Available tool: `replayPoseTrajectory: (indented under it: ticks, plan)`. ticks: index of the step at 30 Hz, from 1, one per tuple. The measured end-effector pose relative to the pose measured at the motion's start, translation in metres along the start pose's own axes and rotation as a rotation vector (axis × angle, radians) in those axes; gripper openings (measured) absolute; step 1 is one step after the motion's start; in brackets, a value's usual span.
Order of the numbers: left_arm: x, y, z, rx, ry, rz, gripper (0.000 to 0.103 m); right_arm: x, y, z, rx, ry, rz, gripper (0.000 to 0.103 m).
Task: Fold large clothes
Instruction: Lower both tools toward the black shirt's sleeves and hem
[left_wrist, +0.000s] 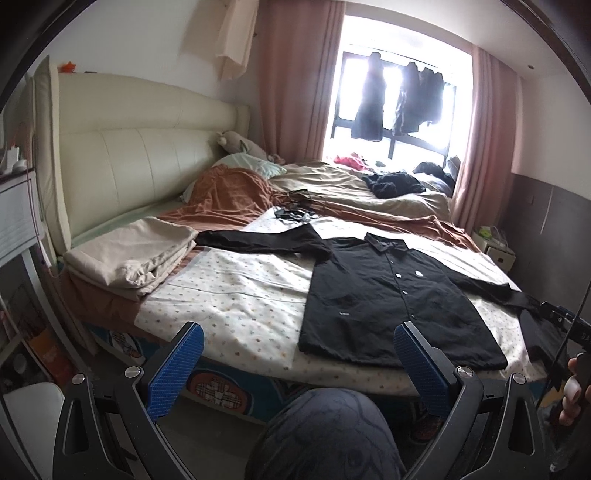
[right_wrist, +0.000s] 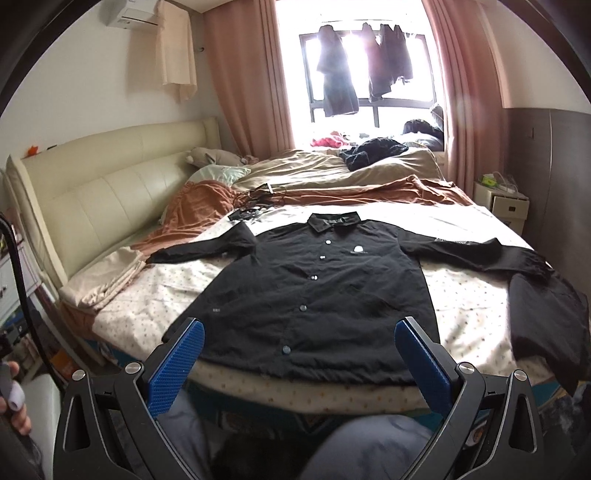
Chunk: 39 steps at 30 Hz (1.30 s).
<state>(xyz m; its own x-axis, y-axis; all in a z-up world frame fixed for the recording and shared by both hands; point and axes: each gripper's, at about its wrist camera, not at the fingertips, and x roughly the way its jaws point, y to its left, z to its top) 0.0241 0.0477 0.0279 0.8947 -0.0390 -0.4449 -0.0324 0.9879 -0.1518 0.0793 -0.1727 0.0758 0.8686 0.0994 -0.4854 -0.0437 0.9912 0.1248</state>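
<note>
Right wrist view: a black shirt (right_wrist: 310, 291) is spread flat on the bed (right_wrist: 476, 314), collar far, hem near — directly ahead of the right gripper (right_wrist: 299, 354). Both it and the left gripper (left_wrist: 299, 354) are held wide open, empty; the right is judged nearer.

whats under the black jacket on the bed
The black button-front jacket lies flat on a cream sheet with small coloured dots, which shows all around it. Whether anything else lies beneath the jacket cannot be seen; the fabric covers it.
</note>
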Motion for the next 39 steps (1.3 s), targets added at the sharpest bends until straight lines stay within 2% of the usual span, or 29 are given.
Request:
replayPoseTrajectory:
  ticks: [6,13,19,26,31,35,39]
  plan:
    - [0.024,0.019,0.023,-0.039,0.013,0.021,0.103,0.024,-0.002,0.035,-0.013,-0.014,0.017,0.103]
    - [0.087,0.034,0.058,-0.084,0.053,0.017,0.102,0.089,-0.004,0.076,-0.031,0.019,0.058,0.103]
    - [0.138,0.052,0.091,-0.139,0.091,0.029,0.097,0.139,-0.011,0.113,-0.023,0.04,0.092,0.103]
    - [0.202,0.086,0.12,-0.235,0.125,0.054,0.087,0.2,-0.01,0.139,-0.005,0.074,0.121,0.103]
    - [0.244,0.107,0.128,-0.301,0.144,0.076,0.085,0.249,-0.005,0.156,-0.018,0.111,0.14,0.103]
    - [0.282,0.123,0.127,-0.343,0.187,0.085,0.077,0.282,0.0,0.161,-0.023,0.122,0.143,0.102]
    - [0.322,0.136,0.122,-0.379,0.245,0.091,0.067,0.324,0.007,0.156,-0.01,0.164,0.153,0.097]
